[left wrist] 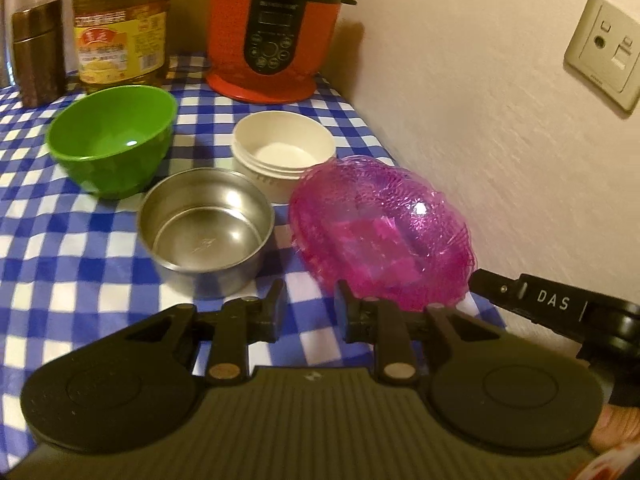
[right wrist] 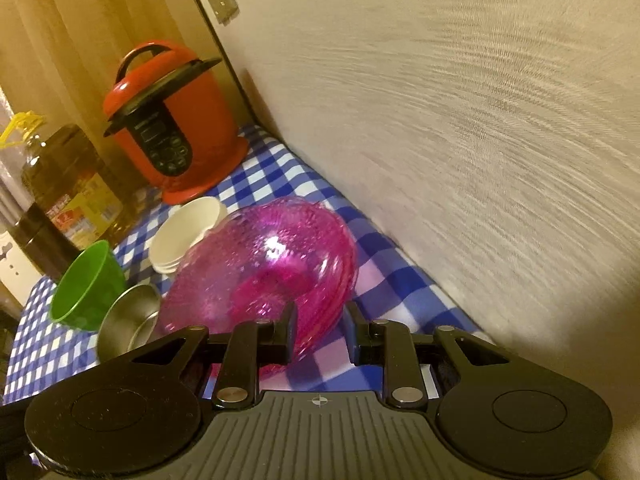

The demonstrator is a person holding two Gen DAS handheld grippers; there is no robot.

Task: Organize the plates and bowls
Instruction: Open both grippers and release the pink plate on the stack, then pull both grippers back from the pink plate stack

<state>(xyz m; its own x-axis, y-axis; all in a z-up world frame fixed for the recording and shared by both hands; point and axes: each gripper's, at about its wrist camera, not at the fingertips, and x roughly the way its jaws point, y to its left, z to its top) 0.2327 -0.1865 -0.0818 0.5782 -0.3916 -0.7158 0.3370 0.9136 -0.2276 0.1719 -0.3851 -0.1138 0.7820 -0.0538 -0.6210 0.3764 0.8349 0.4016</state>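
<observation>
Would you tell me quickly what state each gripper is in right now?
Left gripper: open, nothing between its fingers.
Right gripper: open, rim of the pink dish beside one finger, not clamped.

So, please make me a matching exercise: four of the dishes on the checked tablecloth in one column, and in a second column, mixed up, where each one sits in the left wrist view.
Things:
1. green bowl
2. steel bowl
3. white bowl
4. pink glass dish

Places:
A. nearest the wall, on the right
B. in front of the red cooker
C. nearest the left gripper, between the green bowl and the pink dish
D. far left, in front of the oil bottle

Pairs: 1-D, 2-C, 3-B, 4-A
</observation>
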